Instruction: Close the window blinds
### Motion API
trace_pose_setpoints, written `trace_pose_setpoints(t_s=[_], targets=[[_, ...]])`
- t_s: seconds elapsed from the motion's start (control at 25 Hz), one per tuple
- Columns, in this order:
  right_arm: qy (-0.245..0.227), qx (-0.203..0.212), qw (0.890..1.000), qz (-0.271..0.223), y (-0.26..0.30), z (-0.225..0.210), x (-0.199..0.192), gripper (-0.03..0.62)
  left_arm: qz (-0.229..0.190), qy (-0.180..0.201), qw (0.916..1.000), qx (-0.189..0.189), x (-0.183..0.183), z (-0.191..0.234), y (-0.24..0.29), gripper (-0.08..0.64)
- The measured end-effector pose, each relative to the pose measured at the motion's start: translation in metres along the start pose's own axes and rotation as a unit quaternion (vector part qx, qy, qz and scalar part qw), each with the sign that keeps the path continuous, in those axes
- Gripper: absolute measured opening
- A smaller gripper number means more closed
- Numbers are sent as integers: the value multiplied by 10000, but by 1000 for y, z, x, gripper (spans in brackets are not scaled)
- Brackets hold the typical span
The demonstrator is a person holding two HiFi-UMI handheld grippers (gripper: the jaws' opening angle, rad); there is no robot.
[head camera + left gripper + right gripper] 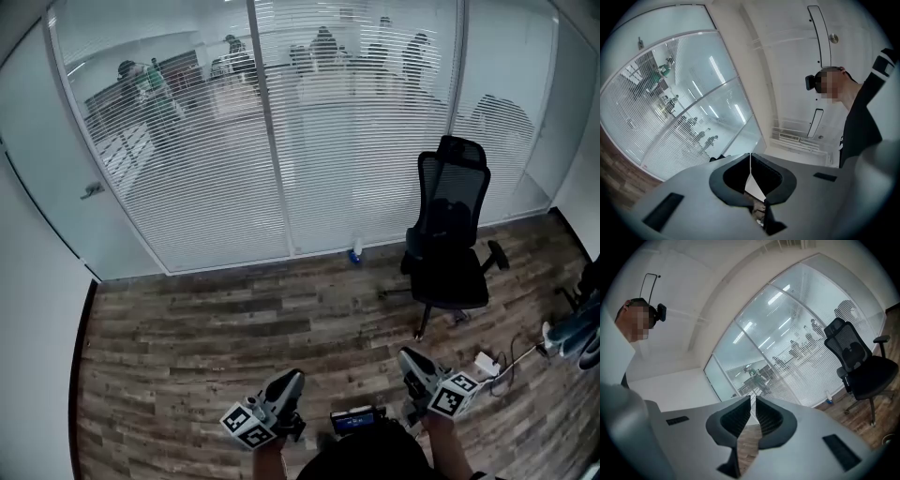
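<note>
Window blinds point(216, 169): thin white horizontal slats, see-through between them, spanning the glass wall at the room's far edge, split by slim metal uprights point(272, 141). Plank-wood floor point(234, 328): open from wall to person, save a black mesh swivel chair point(450, 244) at right. Left hand-held gripper point(286, 382) and right hand-held gripper point(408, 358): grey, moulded, both clenched on nothing, low, well apart from the blinds

I hold both low before me, pointing forward: left gripper point(292, 378) with jaws pressed together, right gripper point(410, 357) with jaws all but touching, both empty.
</note>
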State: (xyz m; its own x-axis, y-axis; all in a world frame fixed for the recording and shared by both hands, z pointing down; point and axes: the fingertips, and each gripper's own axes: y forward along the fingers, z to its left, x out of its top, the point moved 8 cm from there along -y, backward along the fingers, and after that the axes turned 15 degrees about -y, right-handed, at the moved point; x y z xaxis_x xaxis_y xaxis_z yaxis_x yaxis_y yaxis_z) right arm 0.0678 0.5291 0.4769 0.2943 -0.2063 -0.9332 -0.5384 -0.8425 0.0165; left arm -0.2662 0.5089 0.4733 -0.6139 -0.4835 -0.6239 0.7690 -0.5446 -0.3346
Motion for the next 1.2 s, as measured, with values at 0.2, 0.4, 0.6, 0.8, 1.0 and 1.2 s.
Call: trace_pose_setpoints(t_s=[0.2, 0.4, 0.6, 0.8, 1.0, 1.2], targets=[[-121, 21, 9999, -40, 27, -26, 9, 91, 42, 81, 9999, 123, 8, 17, 24, 9], [-6, 309, 9994, -125, 75, -73, 20, 103, -24, 232, 9990, 383, 27, 49, 66, 11], [-53, 613, 9979, -221, 120, -123, 61, 103, -115, 474, 9977, 470, 50, 67, 133, 11], [-243, 1010, 9942, -273, 151, -160, 99, 103, -225, 514, 9971, 517, 55, 80, 188, 20], [-221, 1129, 9926, -375, 169, -193, 118, 103, 18, 507, 9962, 707, 58, 104, 231, 41], [-39, 921, 9949, -409, 178, -221, 120, 102, 279, 496, 9952, 800, 68, 135, 269, 61]])
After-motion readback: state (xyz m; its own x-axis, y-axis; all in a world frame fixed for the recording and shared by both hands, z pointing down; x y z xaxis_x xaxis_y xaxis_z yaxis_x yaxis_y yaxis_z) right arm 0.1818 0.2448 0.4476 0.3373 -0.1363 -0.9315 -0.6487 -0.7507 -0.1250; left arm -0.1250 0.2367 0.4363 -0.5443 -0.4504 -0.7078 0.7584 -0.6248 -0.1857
